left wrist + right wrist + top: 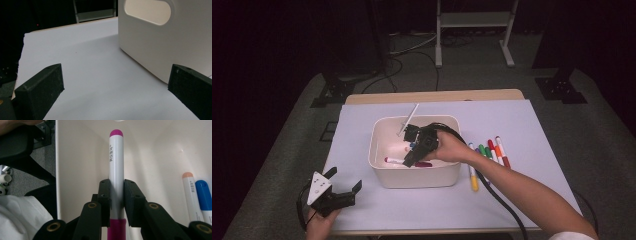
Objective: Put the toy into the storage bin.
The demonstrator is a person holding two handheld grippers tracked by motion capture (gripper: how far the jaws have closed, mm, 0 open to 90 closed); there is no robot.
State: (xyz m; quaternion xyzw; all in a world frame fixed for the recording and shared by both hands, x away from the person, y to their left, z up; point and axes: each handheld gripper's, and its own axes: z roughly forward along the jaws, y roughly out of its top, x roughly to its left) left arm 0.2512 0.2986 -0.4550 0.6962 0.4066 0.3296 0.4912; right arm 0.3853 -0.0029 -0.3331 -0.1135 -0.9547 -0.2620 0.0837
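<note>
A white bin point(382, 172) stands mid-table on the pale sheet. My right gripper point(412, 161) reaches down into it, shut on a magenta-capped white marker point(394, 160) that lies nearly level inside the bin. In the right gripper view the pads point(105, 195) press both sides of the marker's white barrel point(116, 165) just above its magenta cap. An orange-tipped marker point(191, 192) and a blue one point(205, 195) lie on the bin's floor beside it. My left gripper point(346, 181) rests open at the table's front left, with the bin's wall point(160, 45) ahead of its jaws.
Several coloured markers lie in a row on the sheet right of the bin: yellow point(473, 175), green point(483, 151), red point(501, 150). A white pen point(410, 117) leans over the bin's far rim. A metal stand point(472, 30) is beyond the table.
</note>
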